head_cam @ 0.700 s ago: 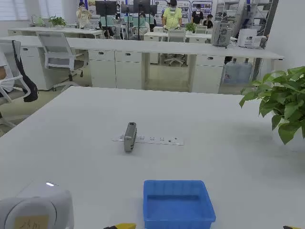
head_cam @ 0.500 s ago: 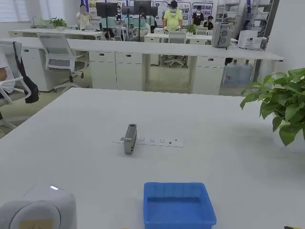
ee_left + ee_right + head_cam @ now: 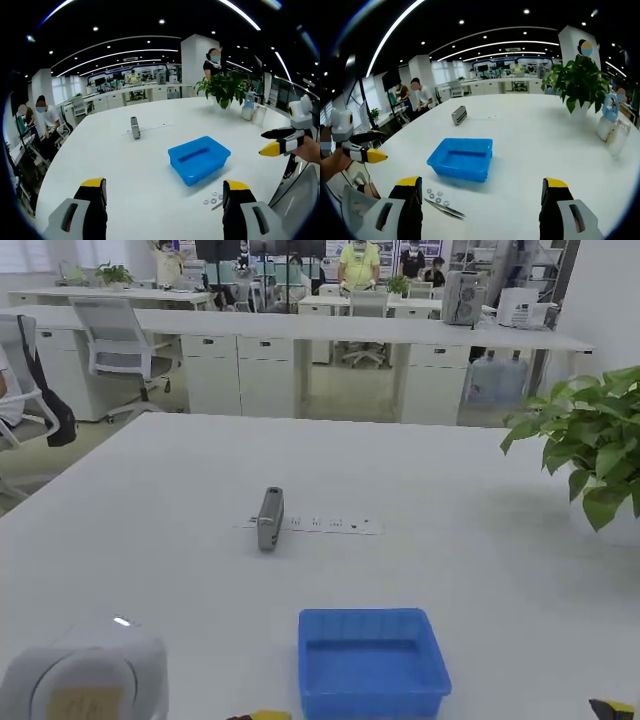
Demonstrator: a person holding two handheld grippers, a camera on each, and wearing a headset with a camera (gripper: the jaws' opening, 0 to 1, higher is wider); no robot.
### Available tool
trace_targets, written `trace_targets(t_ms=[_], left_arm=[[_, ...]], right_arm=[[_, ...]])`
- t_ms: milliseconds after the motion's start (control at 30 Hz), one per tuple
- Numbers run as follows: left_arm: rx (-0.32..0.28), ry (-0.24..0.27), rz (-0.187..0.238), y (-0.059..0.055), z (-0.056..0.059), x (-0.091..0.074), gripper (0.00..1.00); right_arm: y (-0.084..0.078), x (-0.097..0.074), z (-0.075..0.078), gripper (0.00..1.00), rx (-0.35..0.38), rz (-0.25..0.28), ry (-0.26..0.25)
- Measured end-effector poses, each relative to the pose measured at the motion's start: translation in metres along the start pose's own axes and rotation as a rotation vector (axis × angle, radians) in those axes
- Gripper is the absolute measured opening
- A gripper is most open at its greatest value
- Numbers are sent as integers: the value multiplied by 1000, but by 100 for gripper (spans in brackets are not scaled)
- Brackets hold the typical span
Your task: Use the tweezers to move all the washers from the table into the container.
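A blue container (image 3: 372,660) sits on the white table near its front edge. In the left gripper view, several small washers (image 3: 212,197) and the metal tweezers (image 3: 218,205) lie on the table just in front of the container (image 3: 198,157). My left gripper (image 3: 162,189) is above the table, open and holding nothing. My right gripper (image 3: 480,186) is open too, with the washers (image 3: 437,197) and tweezers (image 3: 446,210) near its left finger and the container (image 3: 461,158) beyond them. Each gripper appears in the other's view, the right gripper (image 3: 274,141) and the left gripper (image 3: 367,154).
A grey adapter (image 3: 270,518) is plugged into a white power strip (image 3: 330,525) mid-table. A potted plant (image 3: 590,440) stands at the right edge, with bottles (image 3: 612,125) beside it. Desks, office chairs and people are beyond the table.
The head camera has tilted a little, shifting the whole picture. The container, adapter and power strip have not moved on the table.
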State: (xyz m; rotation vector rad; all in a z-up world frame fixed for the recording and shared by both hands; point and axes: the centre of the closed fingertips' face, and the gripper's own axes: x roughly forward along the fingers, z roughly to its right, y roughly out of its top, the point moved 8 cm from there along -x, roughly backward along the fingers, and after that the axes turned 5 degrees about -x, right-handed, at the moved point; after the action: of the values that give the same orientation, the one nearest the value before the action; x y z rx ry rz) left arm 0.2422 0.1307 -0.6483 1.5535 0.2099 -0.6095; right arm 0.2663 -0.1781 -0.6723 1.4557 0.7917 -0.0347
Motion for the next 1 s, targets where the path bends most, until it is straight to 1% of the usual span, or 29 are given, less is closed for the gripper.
trace_targets(t_ms=[133, 300, 367, 500, 667, 1000], left_arm=[[5, -5, 2, 1, 1, 1, 99], [9, -17, 14, 3, 4, 3, 99], [5, -23, 13, 2, 6, 4, 99], [17, -29, 9, -2, 10, 8, 99], [30, -33, 3, -4, 10, 9, 97], [13, -52, 2, -10, 10, 16, 96]], right_arm=[[1, 1, -1, 99, 0, 3, 6], [4, 5, -7, 98, -37, 7, 23], [5, 6, -10, 98, -56, 3, 32], [6, 8, -13, 97, -79, 11, 37], [8, 9, -15, 96, -76, 24, 39], [0, 13, -16, 95, -71, 7, 24]])
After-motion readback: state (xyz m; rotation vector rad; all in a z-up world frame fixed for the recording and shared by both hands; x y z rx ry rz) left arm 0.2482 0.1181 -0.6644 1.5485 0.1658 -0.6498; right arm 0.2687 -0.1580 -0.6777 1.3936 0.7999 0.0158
